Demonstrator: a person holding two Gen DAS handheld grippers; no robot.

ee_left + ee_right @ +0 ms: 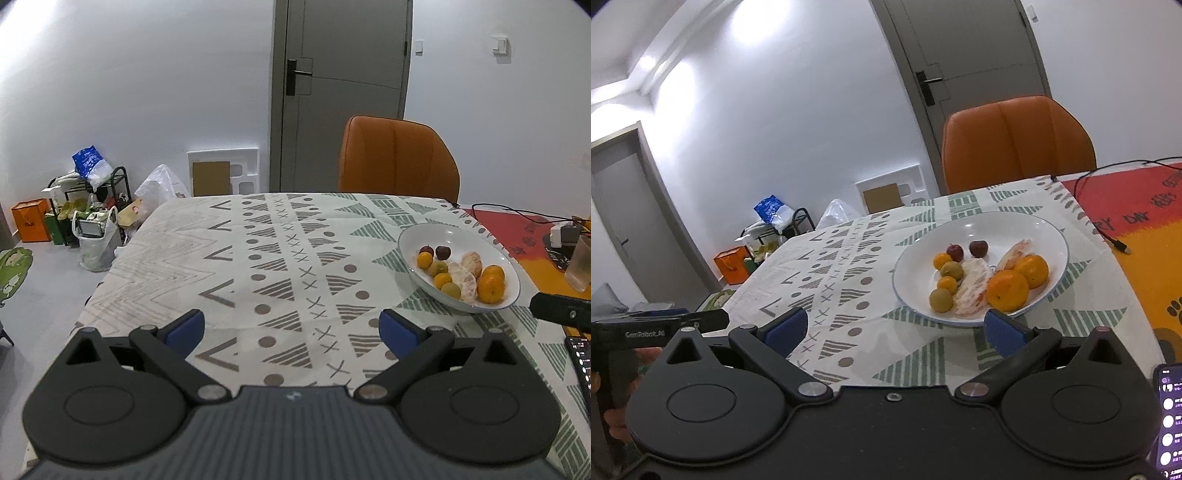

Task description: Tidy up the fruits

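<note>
1. Left wrist view: left gripper (291, 328) spread wide, holding nothing, over the tablecloth (229, 258) well left of the bowl (417, 236); all fruits (461, 275) sit in the bowl
2. Right wrist view: right gripper (895, 326) wide open, empty, just short of the bowl's near rim; any pick should squeeze the peeled segments (971, 286) gently

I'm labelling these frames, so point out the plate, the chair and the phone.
plate (1027, 225), right wrist view, bare far inner wall
chair (397, 158), left wrist view, middle of backrest
phone (1168, 417), right wrist view, lit screen
</note>
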